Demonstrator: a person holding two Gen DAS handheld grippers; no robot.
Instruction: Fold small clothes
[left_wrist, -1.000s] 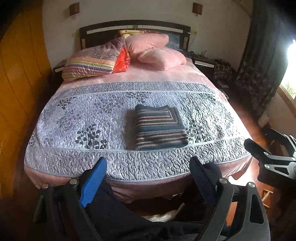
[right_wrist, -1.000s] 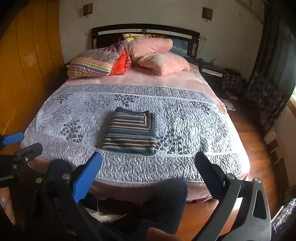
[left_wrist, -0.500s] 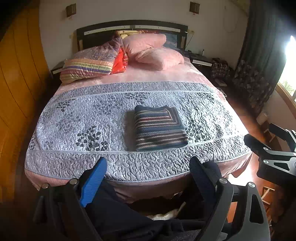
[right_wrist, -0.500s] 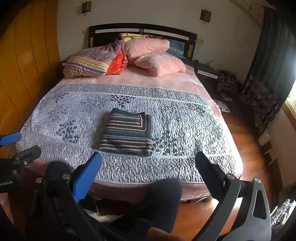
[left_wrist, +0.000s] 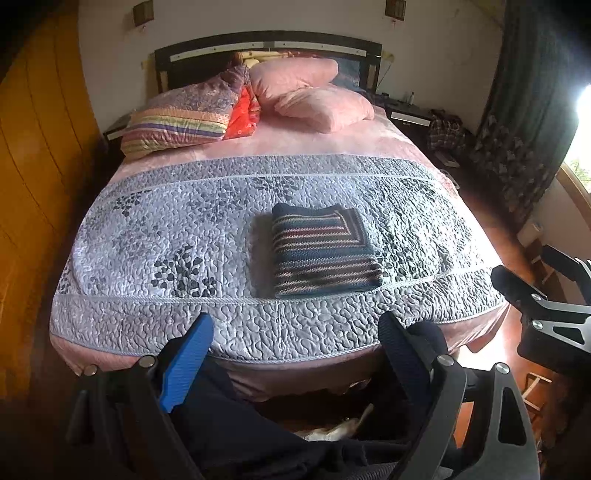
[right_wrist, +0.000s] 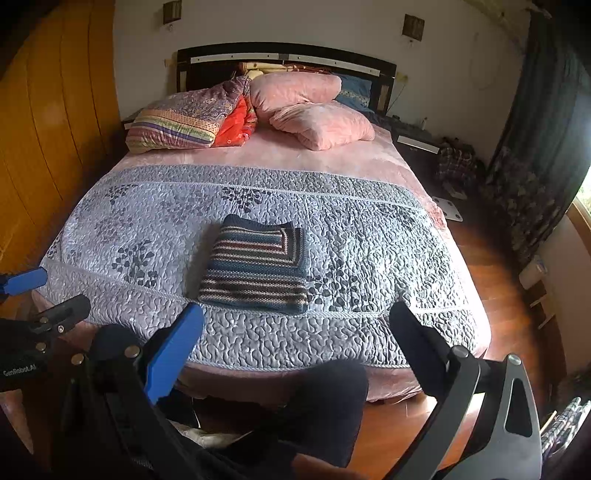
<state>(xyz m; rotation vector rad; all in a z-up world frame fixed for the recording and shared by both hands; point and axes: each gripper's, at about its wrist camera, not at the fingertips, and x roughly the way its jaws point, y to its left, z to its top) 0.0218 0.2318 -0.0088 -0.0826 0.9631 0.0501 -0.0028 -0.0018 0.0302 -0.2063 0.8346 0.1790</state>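
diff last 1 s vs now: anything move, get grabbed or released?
Nothing grabbed or released. Both views drift slightly, so the bed sits a little differently in frame. The folded striped garment keeps its place on the grey quilt. Left tongs and right tongs stay open and empty, back at the foot of the bed.

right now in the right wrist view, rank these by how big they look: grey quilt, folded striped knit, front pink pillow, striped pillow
1. grey quilt, by far the largest.
2. folded striped knit.
3. striped pillow and front pink pillow look about alike; both lie farther from the camera than the knit, so I won't rank them against each other.
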